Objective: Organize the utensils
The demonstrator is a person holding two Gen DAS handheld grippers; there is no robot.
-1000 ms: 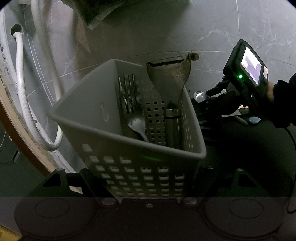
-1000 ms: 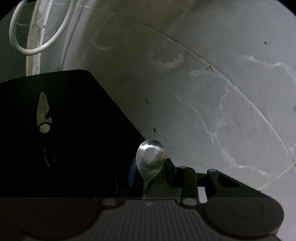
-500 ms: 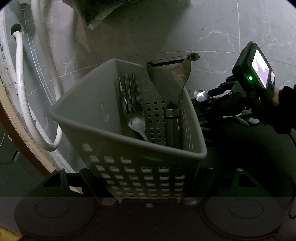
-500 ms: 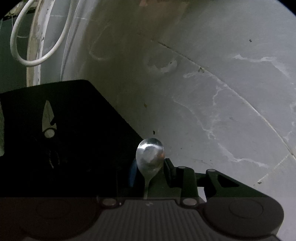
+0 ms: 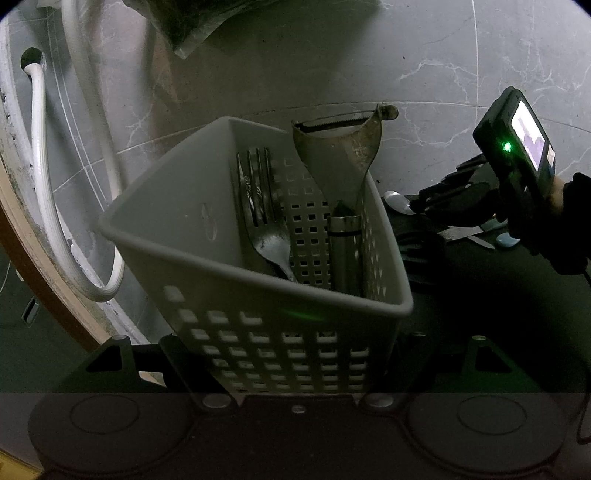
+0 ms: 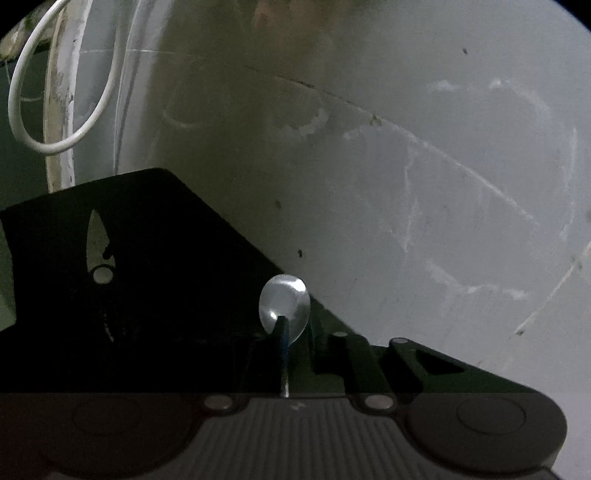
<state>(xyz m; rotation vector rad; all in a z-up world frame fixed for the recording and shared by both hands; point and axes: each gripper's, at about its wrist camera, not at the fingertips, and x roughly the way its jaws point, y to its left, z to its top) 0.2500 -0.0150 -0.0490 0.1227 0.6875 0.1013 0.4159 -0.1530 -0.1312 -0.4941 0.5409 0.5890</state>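
Observation:
A grey perforated utensil basket sits between the fingers of my left gripper, which is shut on its lower walls. Inside stand forks and a metal peeler. To the basket's right, my right gripper holds a small spoon above the black mat. In the right wrist view the spoon's bowl sticks up past the gripper. Its jaws are closing, and a blue-edged pad presses on the handle.
A white hose loops down the left beside a wooden edge. A dark bag lies at the top. On the mat lie a knife and a pale blue piece. A blade-shaped thing lies on the mat; a white cable hangs far left.
The right gripper's fingers have drawn in on the spoon handle and the gripper has rolled slightly. In the left wrist view it has shifted to the right. The basket has stayed still.

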